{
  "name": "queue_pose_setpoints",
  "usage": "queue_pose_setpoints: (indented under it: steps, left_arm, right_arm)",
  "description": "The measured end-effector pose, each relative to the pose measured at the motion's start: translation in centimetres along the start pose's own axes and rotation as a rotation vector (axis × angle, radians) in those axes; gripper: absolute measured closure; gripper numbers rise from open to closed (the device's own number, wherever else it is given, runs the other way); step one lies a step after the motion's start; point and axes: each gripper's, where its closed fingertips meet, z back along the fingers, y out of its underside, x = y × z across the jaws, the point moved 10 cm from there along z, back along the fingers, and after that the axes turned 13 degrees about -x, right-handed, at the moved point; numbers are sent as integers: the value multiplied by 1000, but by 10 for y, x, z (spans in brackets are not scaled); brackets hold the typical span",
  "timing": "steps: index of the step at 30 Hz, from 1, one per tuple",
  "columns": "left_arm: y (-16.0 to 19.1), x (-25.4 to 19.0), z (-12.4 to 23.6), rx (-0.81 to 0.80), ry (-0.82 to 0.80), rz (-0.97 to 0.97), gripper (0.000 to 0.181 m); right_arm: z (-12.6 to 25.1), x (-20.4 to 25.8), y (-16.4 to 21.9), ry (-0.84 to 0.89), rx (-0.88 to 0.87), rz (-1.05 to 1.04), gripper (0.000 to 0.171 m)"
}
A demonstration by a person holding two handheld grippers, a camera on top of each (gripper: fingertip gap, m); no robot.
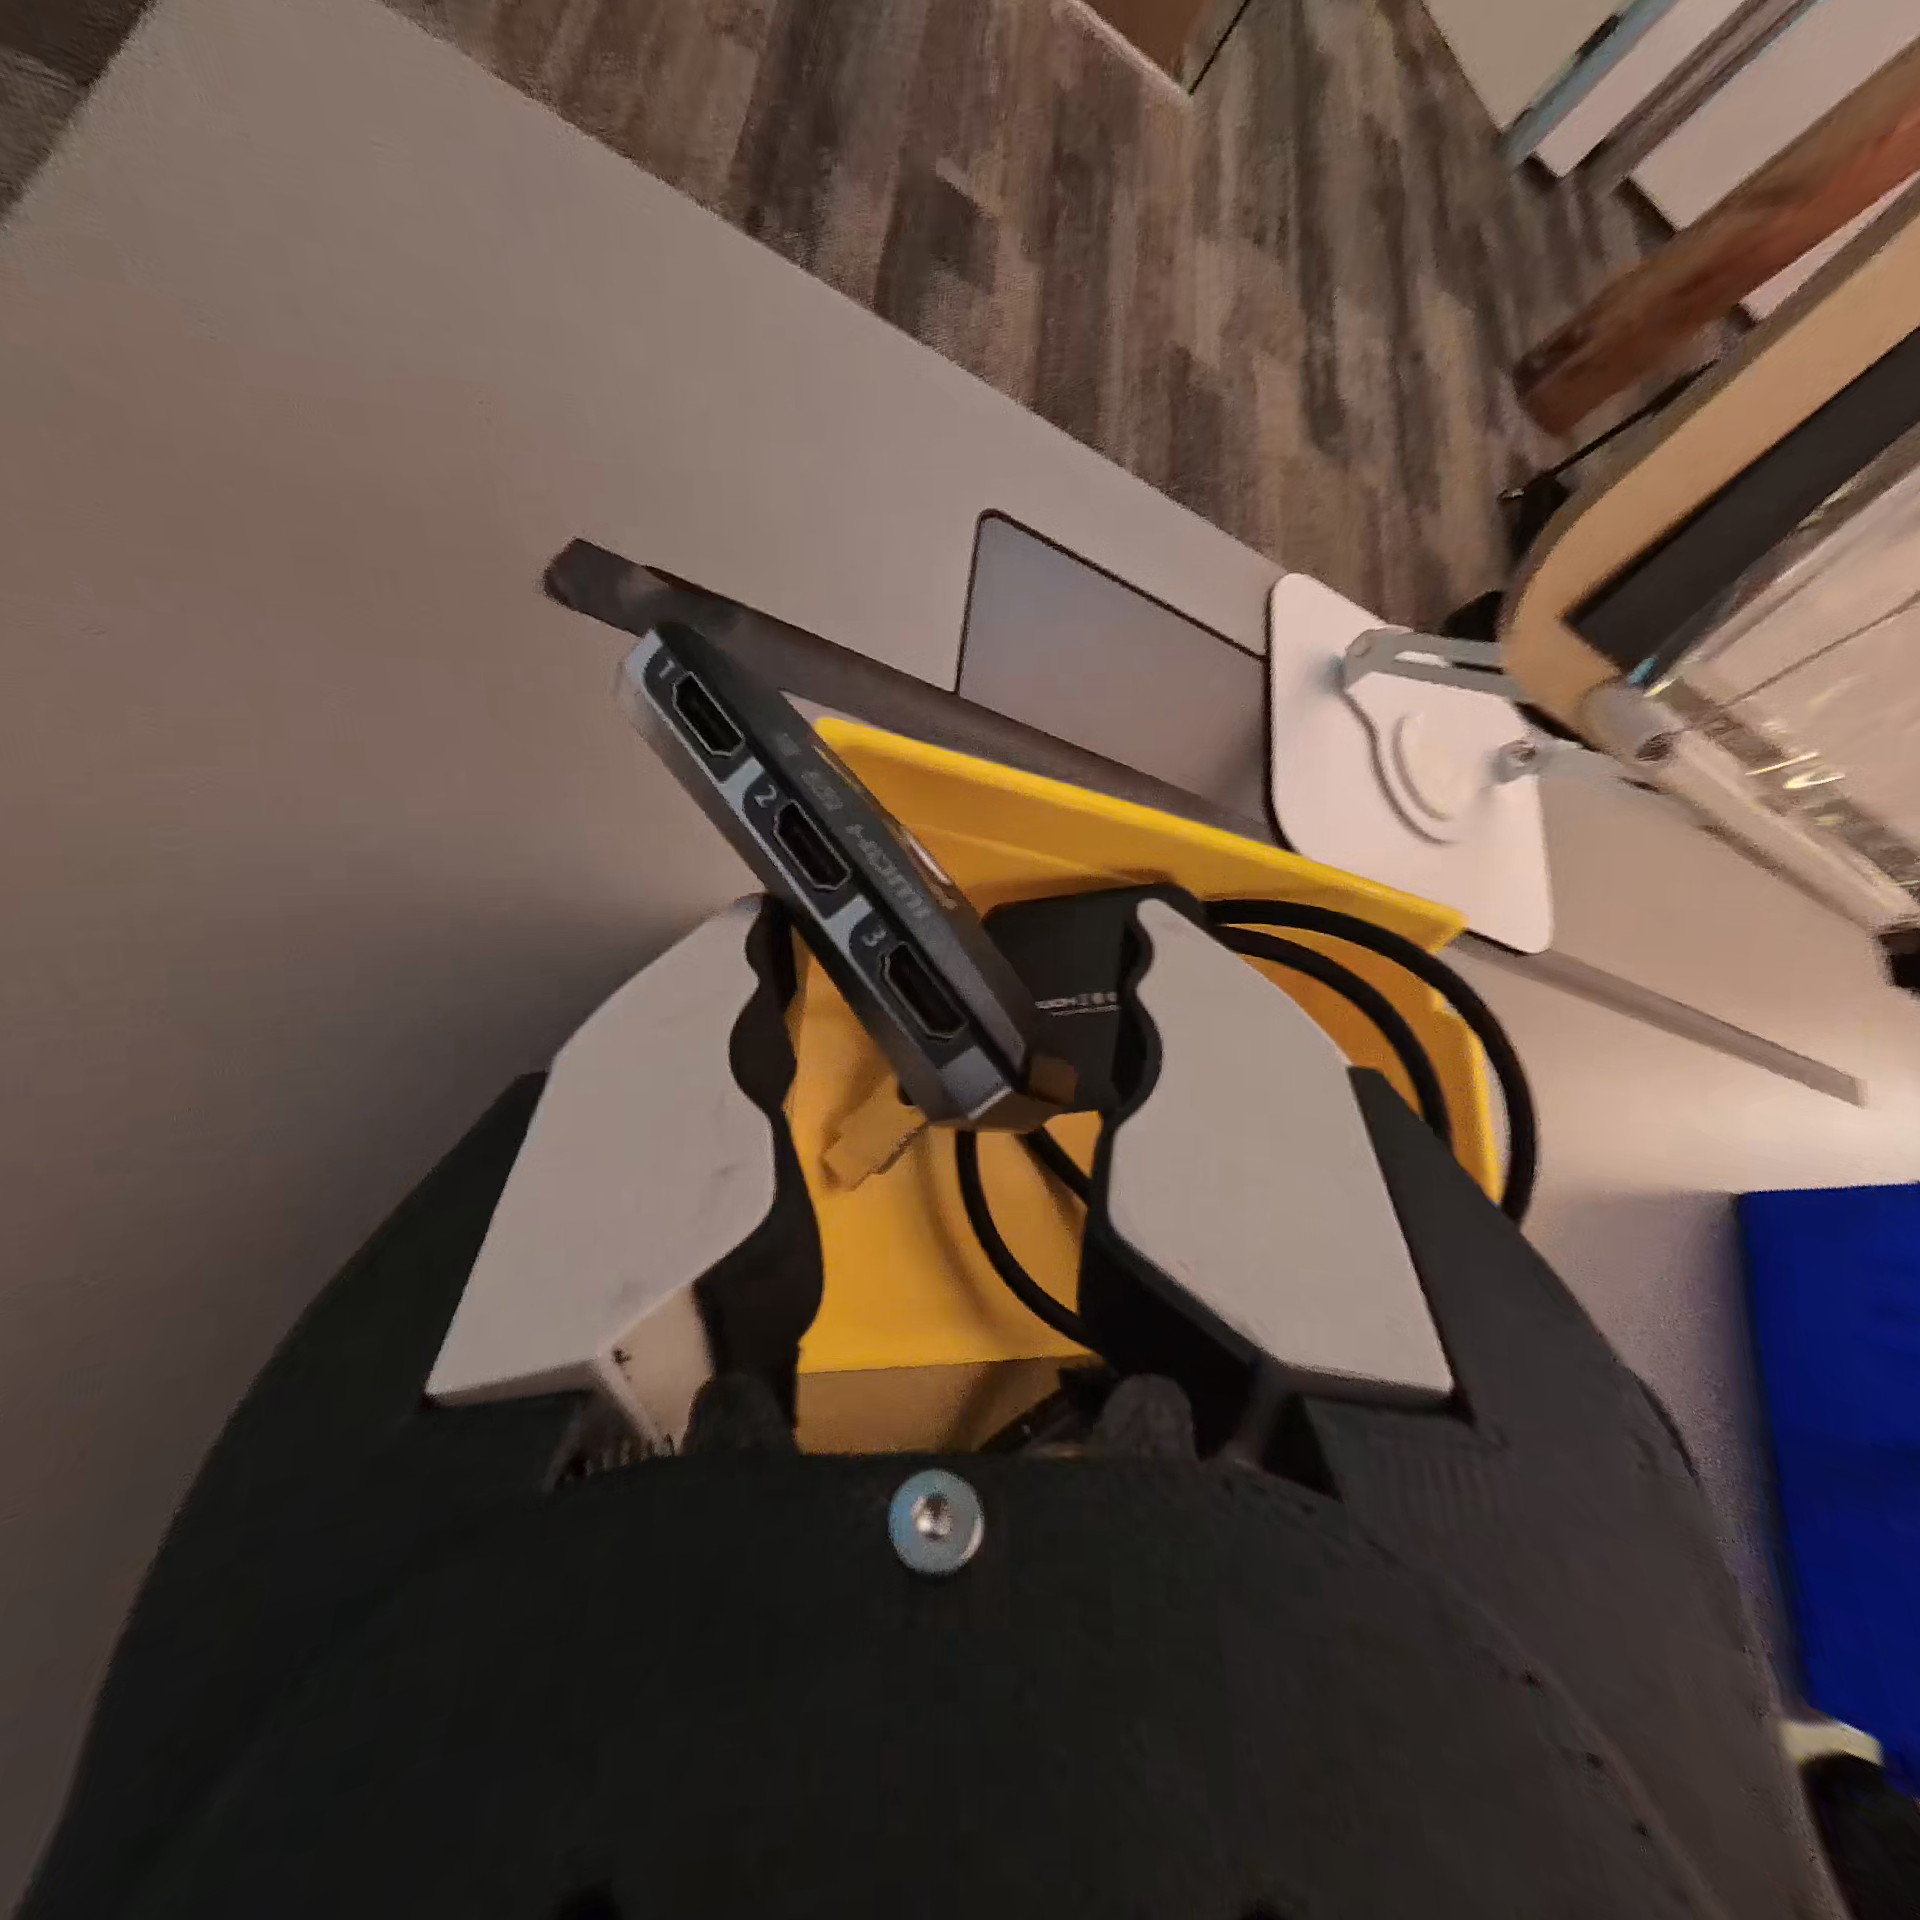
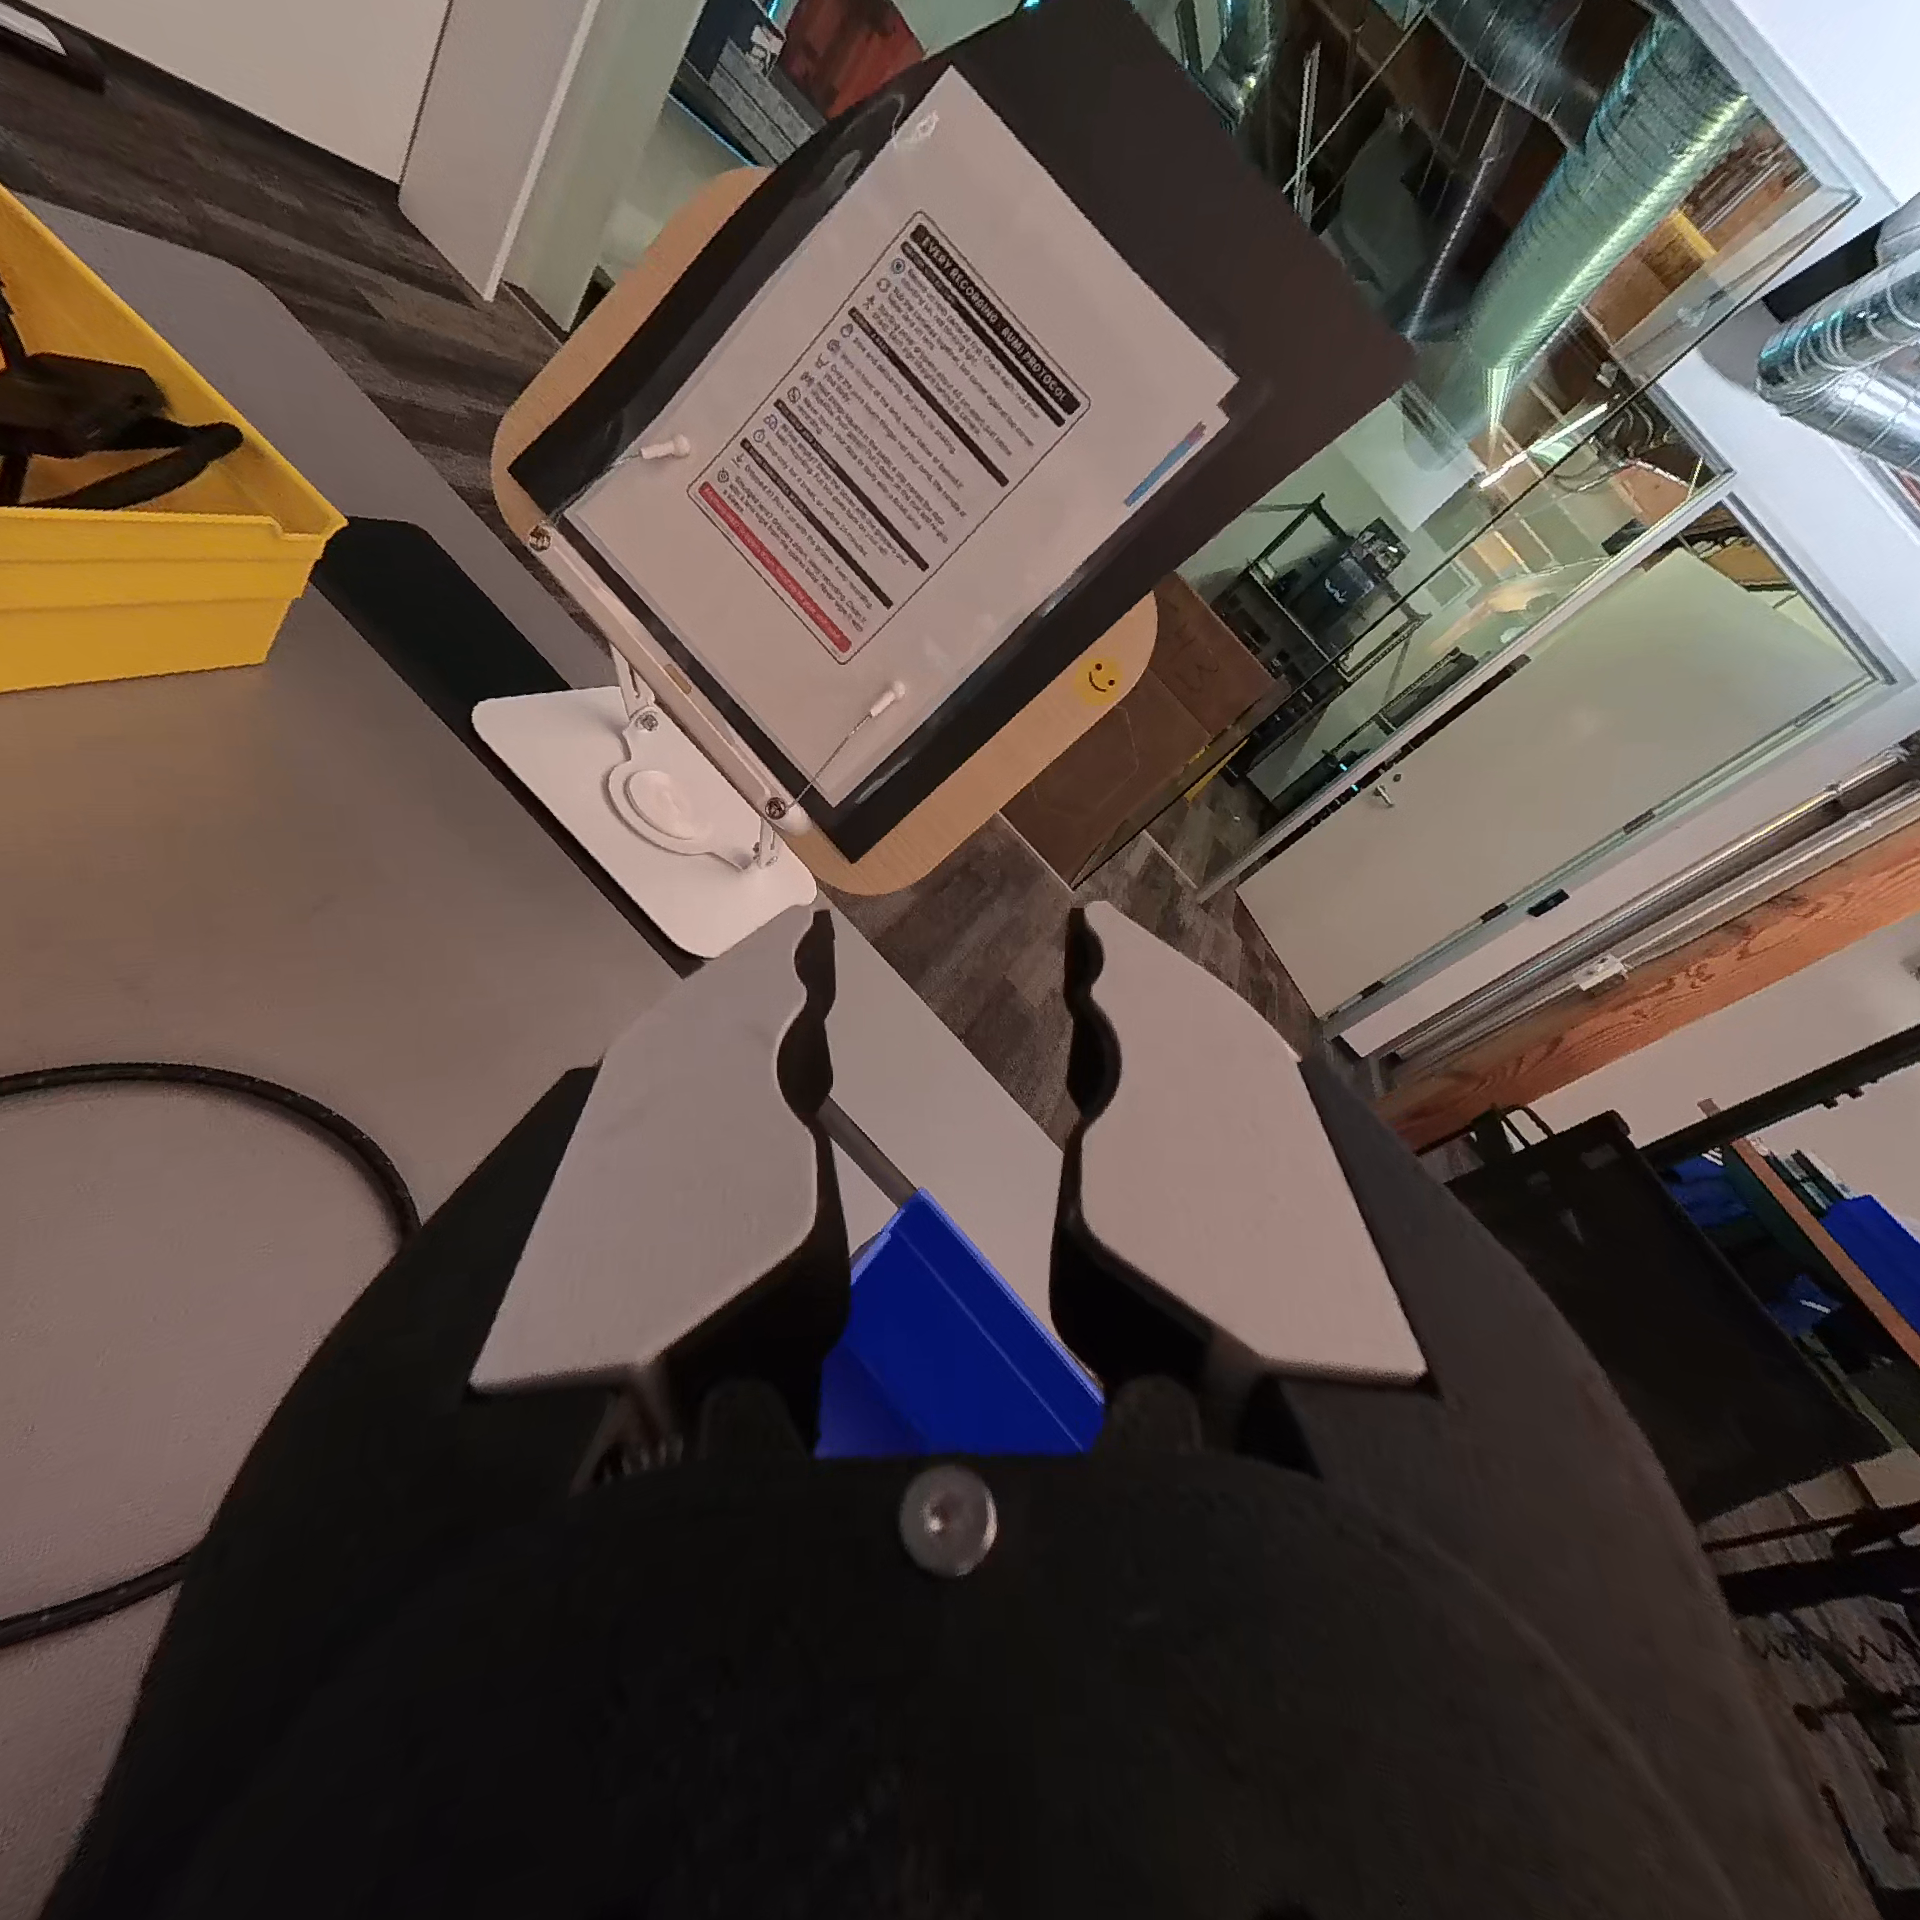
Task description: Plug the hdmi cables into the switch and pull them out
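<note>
Left jaws [image 1: 945,966] grip the switch [image 1: 831,883]; right jaws [image 2: 945,997] are open, empty, and must fetch a cable [image 2: 260,1132] squarely.

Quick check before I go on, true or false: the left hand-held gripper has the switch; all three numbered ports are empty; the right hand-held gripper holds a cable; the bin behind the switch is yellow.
1. The left hand-held gripper grips the switch. True.
2. The three numbered ports on the switch are empty. True.
3. The right hand-held gripper holds a cable. False: it is open and empty; a black cable lies on the table.
4. The bin behind the switch is blue. False: it is yellow.
</note>
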Motion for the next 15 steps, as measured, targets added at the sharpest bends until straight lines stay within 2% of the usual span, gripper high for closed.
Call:
queue_pose_setpoints:
  steps: [1, 5, 7, 10, 15]
  left_arm:
    - [0, 0, -1, 9, -25, -28, 133]
    - [1, 2, -3, 23, -30, -85, 139]
    - [0, 2, 1, 7, -11, -96, 153]
    - [-5, -8, 14, -76, 50, -139, 160]
    - [-18, -43, 47, -248, 79, -406, 161]
  right_arm:
    - [-1, 1, 0, -4, 5, 5, 128]
    - [-6, 7, 1, -21, 19, 38, 127]
    - [-7, 9, 0, -26, 24, 59, 127]
    - [-8, 12, -1, -28, 20, 80, 127]
    - [-5, 13, -5, -32, 1, 96, 127]
